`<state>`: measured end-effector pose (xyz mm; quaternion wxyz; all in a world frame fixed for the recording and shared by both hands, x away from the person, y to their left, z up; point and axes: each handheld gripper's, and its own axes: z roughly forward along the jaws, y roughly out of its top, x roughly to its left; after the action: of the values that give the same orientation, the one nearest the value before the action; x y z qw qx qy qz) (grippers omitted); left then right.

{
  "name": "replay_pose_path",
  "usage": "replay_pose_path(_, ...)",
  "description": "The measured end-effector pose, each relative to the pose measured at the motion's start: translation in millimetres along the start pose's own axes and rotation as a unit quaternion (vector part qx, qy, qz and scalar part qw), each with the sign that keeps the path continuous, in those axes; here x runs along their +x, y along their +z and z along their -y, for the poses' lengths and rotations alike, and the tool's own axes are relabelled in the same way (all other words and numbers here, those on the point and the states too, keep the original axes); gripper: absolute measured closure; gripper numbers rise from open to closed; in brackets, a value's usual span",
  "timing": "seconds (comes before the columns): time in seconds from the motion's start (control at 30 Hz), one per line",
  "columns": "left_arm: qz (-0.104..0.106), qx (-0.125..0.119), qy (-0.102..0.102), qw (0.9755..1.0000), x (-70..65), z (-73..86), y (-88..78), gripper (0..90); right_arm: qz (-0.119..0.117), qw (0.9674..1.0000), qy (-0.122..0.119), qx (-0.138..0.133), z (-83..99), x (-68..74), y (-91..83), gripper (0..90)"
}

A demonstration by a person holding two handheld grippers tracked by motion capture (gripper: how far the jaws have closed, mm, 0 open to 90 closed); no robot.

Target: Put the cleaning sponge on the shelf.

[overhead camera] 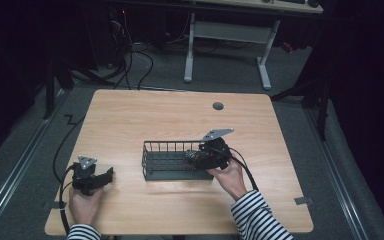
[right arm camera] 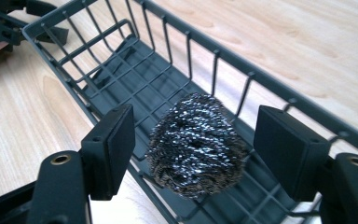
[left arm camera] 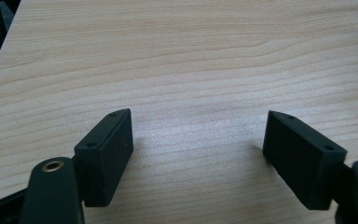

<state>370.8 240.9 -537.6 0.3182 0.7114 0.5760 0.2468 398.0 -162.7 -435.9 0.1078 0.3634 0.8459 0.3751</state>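
Steel scourer (right arm camera: 196, 144) lies in the near end of the wire basket (overhead camera: 152, 162) between the right tongs (right arm camera: 193, 149) — spread apart, not pressing it — so the drop looks done, withdrawal due next, while the left tongs (left arm camera: 198, 154) gape empty over the desk (left arm camera: 191, 56).

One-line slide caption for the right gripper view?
Right gripper open around a steel wool scourer inside the wire basket.

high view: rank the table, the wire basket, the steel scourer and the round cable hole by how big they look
1. Wooden table, by far the largest.
2. Wire basket.
3. Steel scourer and round cable hole: both small and alike in size; the scourer is partly hidden by the right gripper, so I will not rank them.
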Motion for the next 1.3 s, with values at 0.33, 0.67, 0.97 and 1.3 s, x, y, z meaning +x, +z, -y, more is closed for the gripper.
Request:
replay_pose_path(0.33, 0.0, 0.0, 0.001, 1.0, -0.1, 0.0, 0.0, 24.7, 0.012, 0.9988, 0.019, -0.044, 1.1, -8.9, -24.4, 31.6)
replay_pose_path(0.67, 0.0, 0.0, 0.0, 1.0, -0.1, 0.0, 0.0, 24.8, 0.037, 0.996, 0.043, -0.069, 10.7, -25.9, -53.2, 35.7)
replay_pose_path(0.97, 0.0, 0.0, 0.0, 1.0, -0.1, 0.0, 0.0, 24.8, 0.064, 0.9916, 0.078, -0.08, 34.1, -44.8, -76.0, 38.2)
replay_pose_path(1.3, 0.0, 0.0, 0.0, 1.0, -0.1, 0.0, 0.0, 24.8, 0.083, 0.9852, 0.116, -0.095, 64.5, -62.0, -95.3, 39.1)
